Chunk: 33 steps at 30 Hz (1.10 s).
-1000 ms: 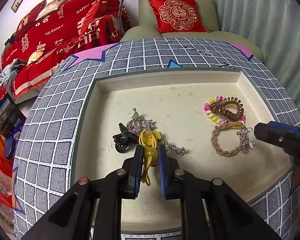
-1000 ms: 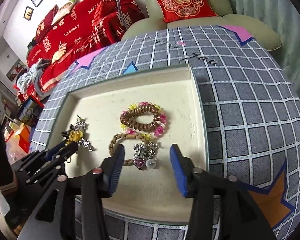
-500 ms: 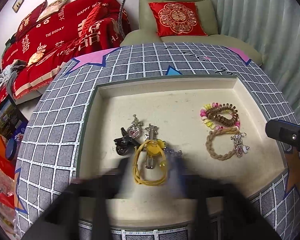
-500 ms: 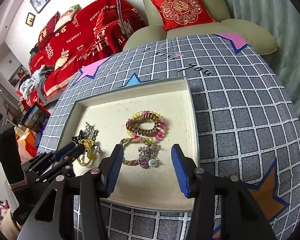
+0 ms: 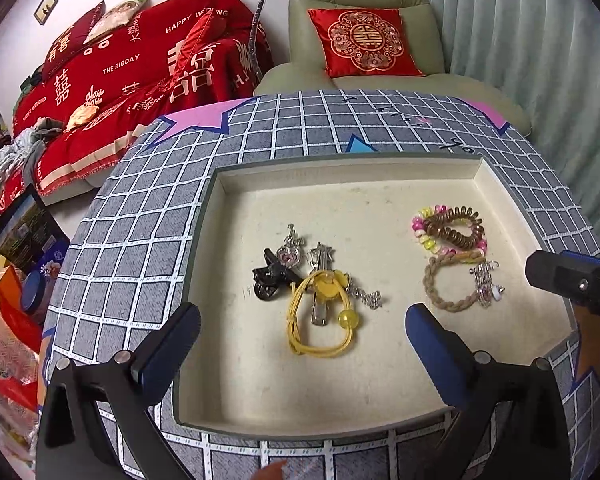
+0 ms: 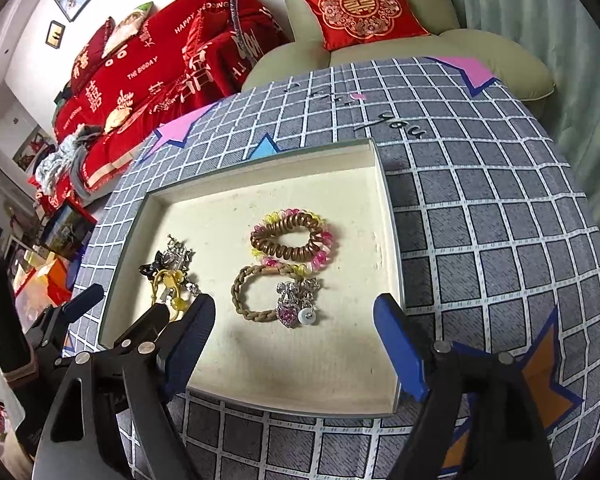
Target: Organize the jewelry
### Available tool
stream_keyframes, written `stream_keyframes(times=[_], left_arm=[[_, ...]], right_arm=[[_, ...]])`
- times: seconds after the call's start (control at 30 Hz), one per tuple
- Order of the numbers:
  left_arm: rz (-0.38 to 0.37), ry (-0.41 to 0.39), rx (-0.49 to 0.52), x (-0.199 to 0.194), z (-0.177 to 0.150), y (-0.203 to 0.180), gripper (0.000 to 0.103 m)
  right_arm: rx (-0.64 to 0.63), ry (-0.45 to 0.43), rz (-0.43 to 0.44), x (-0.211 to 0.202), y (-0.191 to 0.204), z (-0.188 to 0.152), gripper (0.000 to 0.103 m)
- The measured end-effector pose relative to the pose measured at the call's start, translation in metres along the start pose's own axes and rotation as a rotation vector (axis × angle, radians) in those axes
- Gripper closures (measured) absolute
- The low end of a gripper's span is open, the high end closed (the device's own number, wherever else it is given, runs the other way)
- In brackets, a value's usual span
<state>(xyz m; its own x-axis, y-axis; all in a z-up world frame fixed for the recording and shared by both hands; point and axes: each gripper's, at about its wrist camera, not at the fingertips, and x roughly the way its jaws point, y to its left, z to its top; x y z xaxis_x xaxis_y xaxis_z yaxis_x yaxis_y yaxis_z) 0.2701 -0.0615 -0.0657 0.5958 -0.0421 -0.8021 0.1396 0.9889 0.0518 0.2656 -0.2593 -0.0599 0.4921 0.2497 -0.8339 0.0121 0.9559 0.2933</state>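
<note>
A cream tray [image 5: 340, 416] [image 6: 392, 240] lies on a grid-patterned cloth. In the left wrist view a yellow hair tie [image 5: 320, 320] lies over a silver clip, next to a black clip [image 5: 270, 278] and silver charms [image 5: 290, 250]. To the right lie a brown spiral hair tie [image 5: 454, 228] [image 6: 292, 236], a braided bracelet [image 5: 446, 284] [image 6: 256, 292] and a heart charm [image 6: 294, 306]. My left gripper [image 5: 302, 344] is open and empty above the tray's near edge, behind the yellow tie. My right gripper [image 6: 294, 334] is open and empty just behind the charm.
The grid cloth [image 6: 480, 220] covers a round table. A green armchair with a red cushion [image 5: 362, 42] stands behind it, a red-covered sofa [image 5: 132, 76] at the back left, a curtain at the right. Boxes and bags [image 5: 12, 280] crowd the floor at the left.
My left gripper opened and let go of the yellow hair tie, which now lies in the tray, then drew back and up. My right gripper also drew back slightly, staying open.
</note>
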Motion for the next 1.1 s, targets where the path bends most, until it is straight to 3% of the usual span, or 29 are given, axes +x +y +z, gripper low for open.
stream_keyframes(times=[0.03, 0.1, 0.5, 0.67, 1.1], left_arm=[[0.001, 0.003, 0.0, -0.001, -0.001, 0.001, 0.0], [-0.004, 0.012, 0.001, -0.002, -0.003, 0.001, 0.0], [0.024, 0.022, 0.011, -0.017, -0.015, 0.003, 0.0], [0.023, 0.026, 0.004, -0.028, -0.022, 0.007, 0.0], [0.009, -0.021, -0.012, -0.088, -0.073, 0.012, 0.0]], right_arm=[[0.001, 0.004, -0.005, 0.001, 0.0, -0.001, 0.016], [-0.002, 0.015, -0.019, 0.002, -0.001, -0.002, 0.0], [-0.065, 0.032, -0.041, -0.004, 0.014, -0.012, 0.0], [-0.1, 0.067, -0.102, -0.004, 0.019, -0.02, 0.0], [-0.158, -0.039, -0.149, -0.057, 0.039, -0.066, 0.0]])
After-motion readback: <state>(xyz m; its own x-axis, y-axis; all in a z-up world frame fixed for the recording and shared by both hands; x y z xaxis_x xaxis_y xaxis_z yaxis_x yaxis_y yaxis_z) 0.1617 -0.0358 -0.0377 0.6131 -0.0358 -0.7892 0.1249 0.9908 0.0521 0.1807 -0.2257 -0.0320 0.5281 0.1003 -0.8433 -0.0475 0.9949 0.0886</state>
